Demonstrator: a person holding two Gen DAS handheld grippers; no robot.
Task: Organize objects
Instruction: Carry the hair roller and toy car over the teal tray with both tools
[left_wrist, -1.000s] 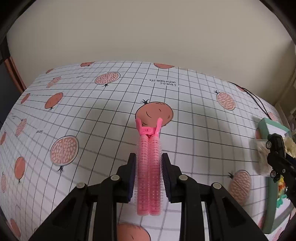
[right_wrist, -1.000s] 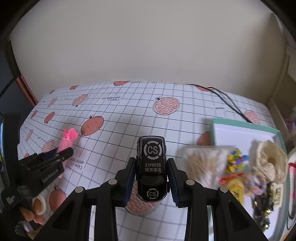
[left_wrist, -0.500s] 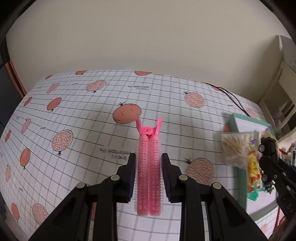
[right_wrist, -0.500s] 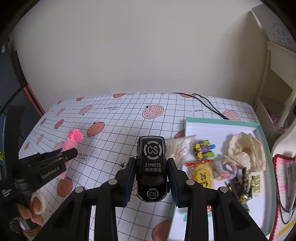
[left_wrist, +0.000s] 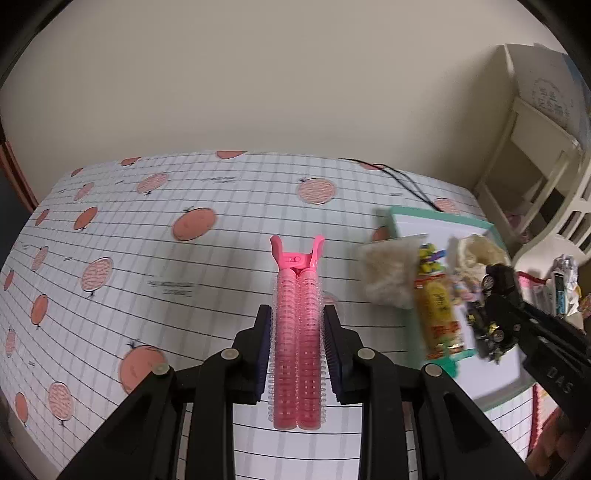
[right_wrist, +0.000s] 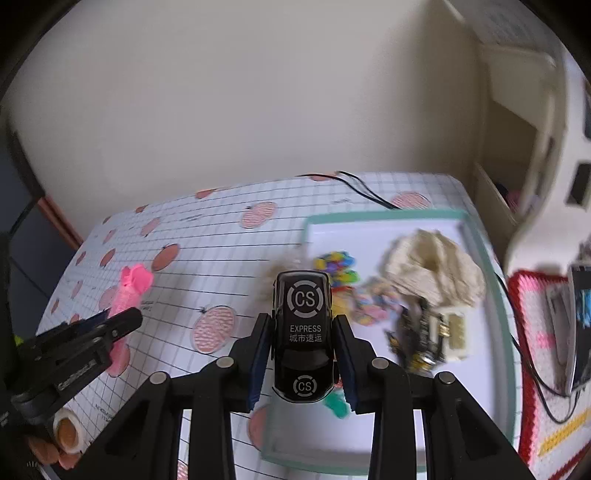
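Observation:
My left gripper (left_wrist: 296, 321) is shut on a pink hair-roller clip (left_wrist: 296, 332), held above the gridded tablecloth with its forked end pointing away. My right gripper (right_wrist: 303, 325) is shut on a black toy car (right_wrist: 303, 332) marked "CS EXPRESS", held over the left edge of the green-rimmed white tray (right_wrist: 476, 229). In the left wrist view the tray (left_wrist: 443, 216) sits to the right, with the toy car (left_wrist: 498, 284) and right gripper (left_wrist: 498, 317) over it. The right wrist view shows the pink clip (right_wrist: 131, 291) and left gripper (right_wrist: 122, 325) at the left.
The tray holds a cream scrunchie (right_wrist: 432, 266), colourful small items (right_wrist: 338, 264), a dark metallic bundle (right_wrist: 417, 332) and a yellow packet (left_wrist: 437, 314). A cotton-swab bag (left_wrist: 388, 273) lies at its left edge. A black cable (right_wrist: 362, 188) runs at the back. A tape roll (right_wrist: 66, 430) sits front left; a white shelf (right_wrist: 524, 110) stands right.
Both grippers have swung rightward with their loads. The tray has come further into both views, and the toy car now hangs over the tray's left edge instead of the tablecloth.

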